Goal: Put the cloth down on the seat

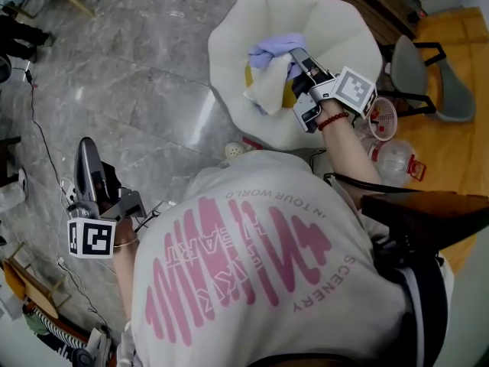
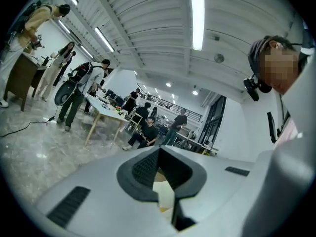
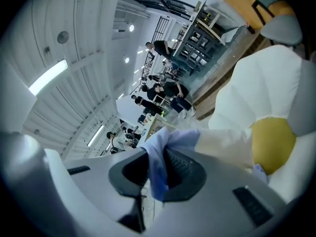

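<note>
— Where's the cloth (image 1: 271, 63) right now?

— In my right tongs (image 1: 299, 61). The right gripper view shows the two pads clamped on a lavender-blue fold of it (image 3: 160, 157), with a cream part trailing off towards the seat. From the head view it hangs bunched over the hollow of the seat (image 1: 344, 29), the white petal-shaped chair, above the yellow cushion (image 1: 289, 95) in its middle.

— Is it resting on the seat?

— The lower cream end looks close to the cushion, perhaps brushing it, but I can't tell for sure. The bulk is off it, carried by the tongs.

— So which step are you on?

— As I judge it, the carry is done and the put-down is not. I'm over the target with the grip closed.

— And the left side?

— My left tongs (image 1: 88, 159) are well apart from all this, down by my side over the grey marble floor (image 1: 137, 75), pointing up. In the left gripper view the pads (image 2: 143, 169) are drawn together. A pale patch shows through the slit and I can't say what it is, but I see no cloth there.

— Next move?

— I'd lower the right tongs towards the cushion until the cloth's weight sits on it, then part the pads and lift straight away. The fold is wedged deep between the pads, so I'd guess it may cling; a clean, wide opening should help it drop.
</note>
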A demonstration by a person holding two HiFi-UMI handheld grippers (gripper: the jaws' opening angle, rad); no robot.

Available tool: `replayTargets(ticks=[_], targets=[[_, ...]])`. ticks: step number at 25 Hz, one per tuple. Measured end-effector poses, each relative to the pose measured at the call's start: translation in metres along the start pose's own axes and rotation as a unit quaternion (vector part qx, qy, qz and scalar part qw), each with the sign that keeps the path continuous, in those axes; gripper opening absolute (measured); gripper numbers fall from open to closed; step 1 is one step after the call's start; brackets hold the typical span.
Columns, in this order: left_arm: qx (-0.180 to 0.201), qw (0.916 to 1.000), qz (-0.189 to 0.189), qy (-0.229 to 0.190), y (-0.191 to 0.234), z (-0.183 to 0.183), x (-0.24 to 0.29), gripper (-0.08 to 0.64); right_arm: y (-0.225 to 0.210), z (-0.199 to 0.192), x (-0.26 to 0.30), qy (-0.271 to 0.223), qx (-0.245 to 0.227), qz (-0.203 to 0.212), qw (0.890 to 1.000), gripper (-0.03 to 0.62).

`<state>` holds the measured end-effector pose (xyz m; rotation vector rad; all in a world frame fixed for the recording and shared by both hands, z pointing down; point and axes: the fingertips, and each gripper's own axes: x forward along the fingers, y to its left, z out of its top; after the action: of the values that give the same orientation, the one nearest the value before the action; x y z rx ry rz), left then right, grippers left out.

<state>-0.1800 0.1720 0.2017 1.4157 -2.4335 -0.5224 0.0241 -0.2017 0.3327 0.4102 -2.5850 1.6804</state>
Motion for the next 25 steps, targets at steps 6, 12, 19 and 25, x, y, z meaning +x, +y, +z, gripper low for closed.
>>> replayTargets(ticks=[6, 12, 19, 25], targets=[[-0.002, 0.9998, 0.006, 0.021, -0.003, -0.008, 0.006, 0.009, -0.047, -0.016, 0.006, 0.021, 0.015, -0.058, 0.998, 0.052], [0.002, 0.9995, 0.003, 0.030, 0.009, 0.000, 0.015, 0.009, -0.089, -0.038, 0.005, 0.035, 0.038, -0.115, 0.992, 0.052], [-0.006, 0.9979, -0.022, 0.061, 0.021, 0.002, 0.054, 0.009, -0.127, -0.051, -0.005, 0.023, 0.075, -0.181, 0.980, 0.052], [0.001, 0.9933, -0.059, 0.099, 0.035, 0.009, 0.091, 0.009, -0.148, -0.072, -0.006, -0.003, 0.105, -0.234, 0.966, 0.052]])
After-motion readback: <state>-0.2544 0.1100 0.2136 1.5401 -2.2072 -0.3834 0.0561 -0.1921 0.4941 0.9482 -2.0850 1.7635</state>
